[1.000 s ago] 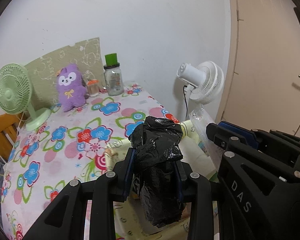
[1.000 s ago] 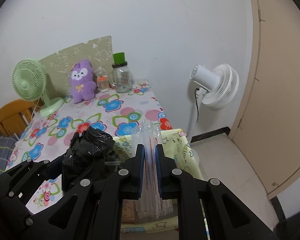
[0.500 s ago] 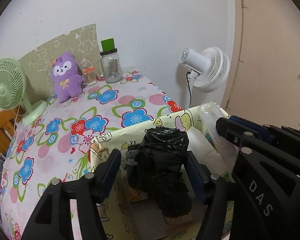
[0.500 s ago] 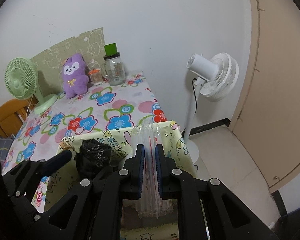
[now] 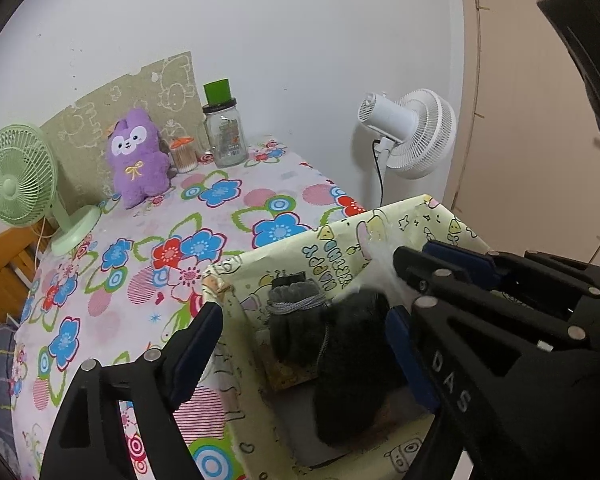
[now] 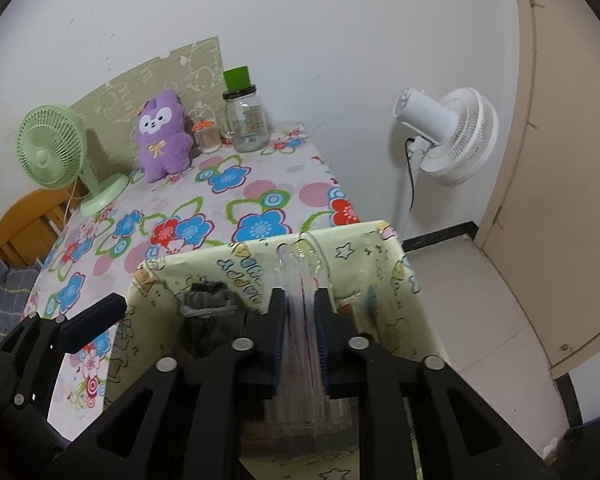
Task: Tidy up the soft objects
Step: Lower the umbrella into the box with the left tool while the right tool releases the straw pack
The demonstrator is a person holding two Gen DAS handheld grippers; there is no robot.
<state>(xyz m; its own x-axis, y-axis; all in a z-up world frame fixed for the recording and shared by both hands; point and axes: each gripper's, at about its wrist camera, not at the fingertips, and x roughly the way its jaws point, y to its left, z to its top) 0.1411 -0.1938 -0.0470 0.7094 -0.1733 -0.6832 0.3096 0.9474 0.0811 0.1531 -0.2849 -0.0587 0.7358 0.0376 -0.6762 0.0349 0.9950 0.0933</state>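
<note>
Left gripper point(image 5: 300, 344): jaws spread wide, holding nothing, poised over the open yellow cartoon-print box point(image 5: 340, 248).
Right gripper point(image 6: 300, 336): fingers clamped on a clear plastic packet with red stripes point(image 6: 302, 320), held upright above the same box.
Box contents: black bundle point(image 5: 352, 364) lying inside between the left gripper's fingers, apart from both; grey drawstring pouch point(image 5: 296, 320) just beside it, toward the far wall of the box.
Table, floral cloth point(image 5: 140, 256): box at its near corner.
Far edge of table: purple plush toy point(image 5: 138, 156), glass jar with green cap point(image 5: 222, 128), small orange-lidded jar point(image 5: 183, 154), green desk fan point(image 5: 20, 184).
Floor beyond: white standing fan point(image 5: 412, 132).
</note>
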